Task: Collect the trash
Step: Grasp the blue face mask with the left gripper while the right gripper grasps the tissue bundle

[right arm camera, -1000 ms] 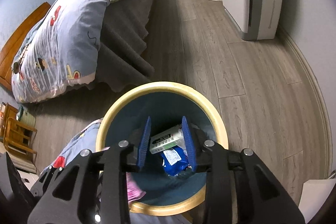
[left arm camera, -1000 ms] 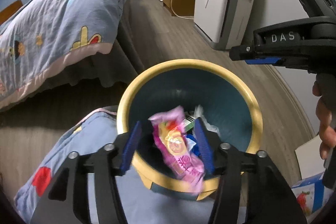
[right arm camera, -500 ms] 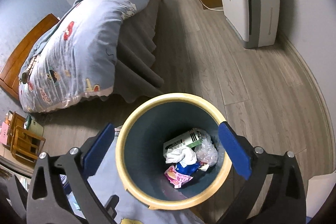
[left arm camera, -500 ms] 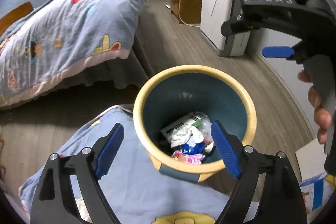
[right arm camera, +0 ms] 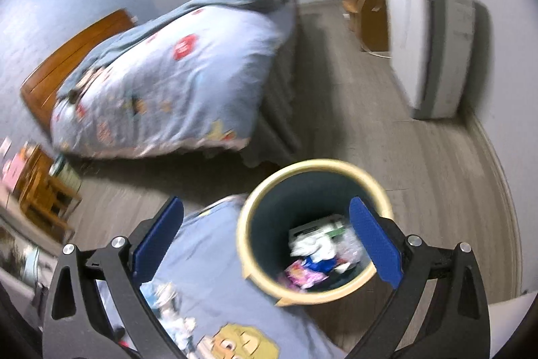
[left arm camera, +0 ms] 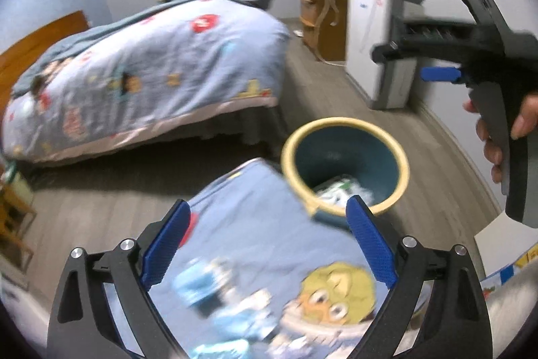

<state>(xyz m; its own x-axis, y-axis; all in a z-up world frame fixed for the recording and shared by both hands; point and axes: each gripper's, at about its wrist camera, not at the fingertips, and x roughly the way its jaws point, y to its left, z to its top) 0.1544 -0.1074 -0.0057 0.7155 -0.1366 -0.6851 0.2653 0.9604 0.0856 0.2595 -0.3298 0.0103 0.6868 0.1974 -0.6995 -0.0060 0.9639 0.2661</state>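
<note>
A yellow-rimmed, dark blue trash bin [left arm camera: 346,123] stands on the wood floor and also shows in the right wrist view [right arm camera: 255,278]. Inside lie a pink wrapper [right arm camera: 299,275], a blue wrapper [right arm camera: 319,264], white crumpled paper [right arm camera: 307,246] and a green-and-white box [right arm camera: 319,224]. My left gripper [left arm camera: 265,241] is open and empty, raised above a blue cartoon blanket [left arm camera: 262,258]. My right gripper [right arm camera: 265,238] is open and empty above the bin. Its body shows in the left wrist view [left arm camera: 484,56], held by a hand.
A bed with a blue patterned duvet [left arm camera: 151,69] fills the left. A white air purifier [right arm camera: 433,46] and a wooden cabinet [left arm camera: 322,29] stand by the right wall. A small wooden stool [right arm camera: 47,190] is at left. A white box [left arm camera: 504,244] lies at lower right.
Both grippers opened and dropped their trash into the bin: the left the pink wrapper, the right the box and blue wrapper. Both then pulled up and back from the bin.
</note>
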